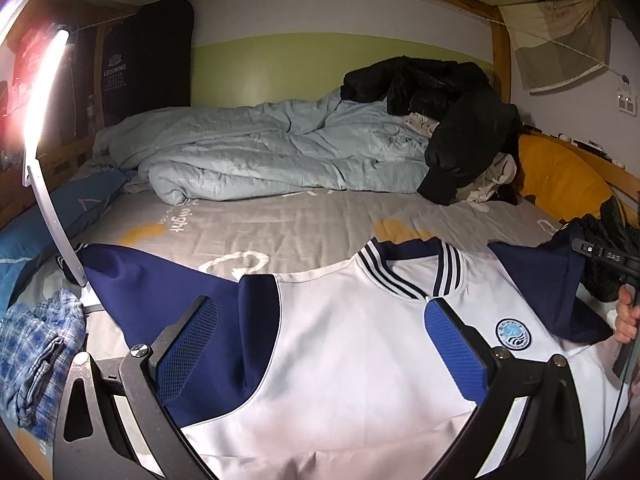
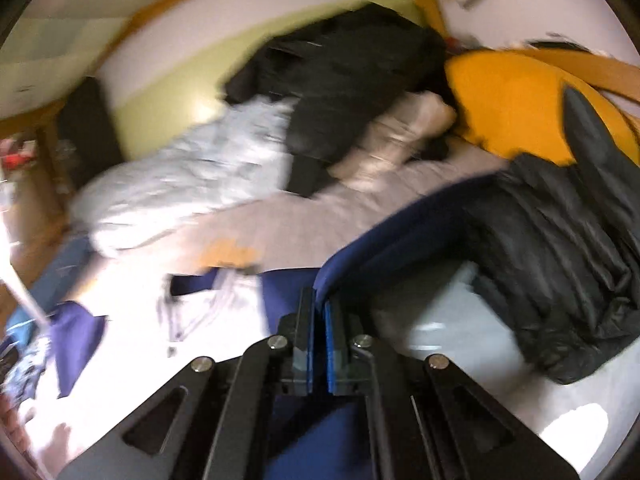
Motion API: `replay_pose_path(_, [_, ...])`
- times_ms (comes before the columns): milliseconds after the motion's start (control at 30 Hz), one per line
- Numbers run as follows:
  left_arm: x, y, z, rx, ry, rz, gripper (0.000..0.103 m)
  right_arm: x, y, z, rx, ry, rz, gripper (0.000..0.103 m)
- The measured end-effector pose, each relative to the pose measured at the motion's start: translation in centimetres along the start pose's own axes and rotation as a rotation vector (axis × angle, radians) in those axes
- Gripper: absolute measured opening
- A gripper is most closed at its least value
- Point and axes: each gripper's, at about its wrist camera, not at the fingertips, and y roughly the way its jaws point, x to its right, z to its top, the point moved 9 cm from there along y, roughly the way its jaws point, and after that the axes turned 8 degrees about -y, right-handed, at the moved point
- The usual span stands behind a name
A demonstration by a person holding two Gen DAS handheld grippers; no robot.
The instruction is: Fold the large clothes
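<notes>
A white jersey with navy sleeves and a striped collar lies spread flat on the grey bed sheet. In the left wrist view my left gripper hovers over its chest, jaws wide open with nothing between the blue pads. Its left sleeve lies stretched out flat. The right sleeve is lifted off the bed. In the blurred right wrist view my right gripper is shut on the navy sleeve, with the white body to the left. A hand holds that gripper's handle.
A crumpled light-blue duvet and a black jacket fill the far side of the bed. A yellow pillow and another black padded garment lie at the right. A plaid cloth and a bright lamp are at the left.
</notes>
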Motion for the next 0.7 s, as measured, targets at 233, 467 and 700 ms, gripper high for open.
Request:
replay_pose_path(233, [0.2,-0.3,0.2,0.007,0.003,-0.003,0.103,-11.7,-0.7,-4.9,-0.14,-0.231,0.236,0.004])
replay_pose_path(467, [0.6,-0.5,0.1,0.015,0.02,0.001,0.103,-16.3,1.8,-11.5,-0.372,-0.264,0.278,0.007])
replay_pose_path(700, [0.8,-0.4,0.0,0.012,0.033,0.002,0.103,-13.3,-0.7,-6.7,-0.22,-0.163,0.234,0.042])
